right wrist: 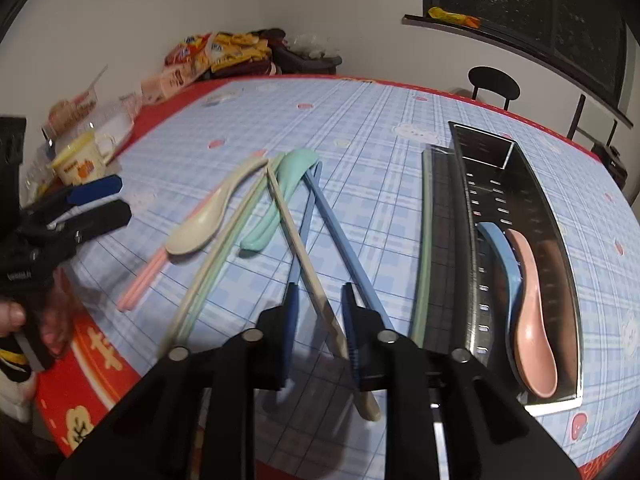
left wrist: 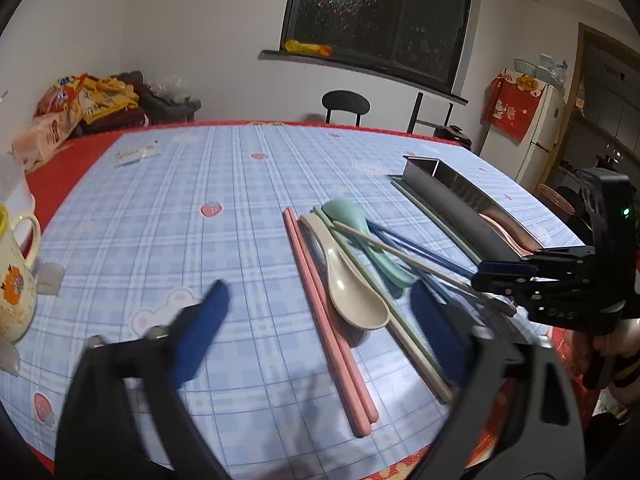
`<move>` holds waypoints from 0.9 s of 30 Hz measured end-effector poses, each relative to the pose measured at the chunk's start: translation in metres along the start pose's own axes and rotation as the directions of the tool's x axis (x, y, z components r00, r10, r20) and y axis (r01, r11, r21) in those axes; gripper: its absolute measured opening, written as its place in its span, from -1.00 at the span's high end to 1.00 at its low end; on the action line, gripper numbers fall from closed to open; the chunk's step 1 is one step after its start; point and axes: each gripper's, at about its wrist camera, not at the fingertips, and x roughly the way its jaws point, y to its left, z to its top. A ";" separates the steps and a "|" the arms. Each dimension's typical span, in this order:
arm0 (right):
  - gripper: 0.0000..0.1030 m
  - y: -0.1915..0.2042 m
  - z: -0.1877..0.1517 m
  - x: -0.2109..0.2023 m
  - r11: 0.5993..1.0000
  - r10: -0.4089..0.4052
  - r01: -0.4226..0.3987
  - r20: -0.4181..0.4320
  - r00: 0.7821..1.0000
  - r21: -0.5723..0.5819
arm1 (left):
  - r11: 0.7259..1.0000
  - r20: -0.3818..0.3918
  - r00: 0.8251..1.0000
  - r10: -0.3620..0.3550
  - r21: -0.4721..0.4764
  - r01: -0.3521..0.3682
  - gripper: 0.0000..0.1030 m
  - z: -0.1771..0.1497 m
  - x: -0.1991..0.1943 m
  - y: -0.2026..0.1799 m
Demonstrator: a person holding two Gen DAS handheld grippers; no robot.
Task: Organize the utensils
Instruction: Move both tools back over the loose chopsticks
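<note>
A metal utensil tray (right wrist: 532, 200) (left wrist: 448, 188) lies on the right, holding a pink spoon (right wrist: 534, 312) and a blue spoon (right wrist: 504, 256). On the cloth lie a beige spoon (left wrist: 352, 280) (right wrist: 200, 224), a mint spoon (left wrist: 360, 232) (right wrist: 276, 196), pink chopsticks (left wrist: 328, 312) (right wrist: 144, 280), blue chopsticks (right wrist: 340, 240), green chopsticks and a beige chopstick (right wrist: 304, 260). My right gripper (right wrist: 320, 320) (left wrist: 486, 276) is partly open, its fingers either side of the beige chopstick's near end. My left gripper (left wrist: 320, 320) is open above the pink chopsticks and beige spoon.
A mug (left wrist: 12, 280) (right wrist: 80, 164) stands at the table's left edge, with snack bags (left wrist: 76, 108) behind. A green chopstick (right wrist: 422, 248) lies along the tray's left side. A chair (left wrist: 346, 106) stands past the far edge.
</note>
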 end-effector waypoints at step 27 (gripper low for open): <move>0.81 0.005 0.005 0.026 0.999 0.030 -0.032 -0.034 0.999 -0.037 | 1.000 -0.121 0.993 0.004 -0.006 -0.005 0.52 -0.003 0.023 -0.003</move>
